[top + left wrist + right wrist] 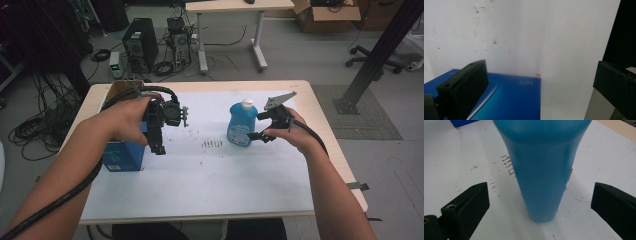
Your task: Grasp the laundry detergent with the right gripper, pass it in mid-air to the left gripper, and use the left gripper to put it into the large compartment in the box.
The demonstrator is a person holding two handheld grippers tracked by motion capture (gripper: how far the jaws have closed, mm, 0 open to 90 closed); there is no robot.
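A blue bottle [241, 125] with a white cap stands upright on the white sheet [210, 170], right of the table's middle. My right gripper [256, 126] is at its right side, open. In the right gripper view the bottle [541, 165] stands between the two jaws of my right gripper [540, 205], with a gap on each side. A blue box [122, 155] sits at the sheet's left edge. My left gripper [167, 134] hangs open above the box's right side. In the left gripper view my left gripper [541, 85] looks down on the box [511, 100] and bare sheet.
An open cardboard box [120, 89] stands at the table's back left corner, behind my left hand. Dark smudges [211, 143] mark the sheet left of the bottle. The wooden table edge [320, 125] runs close on the right.
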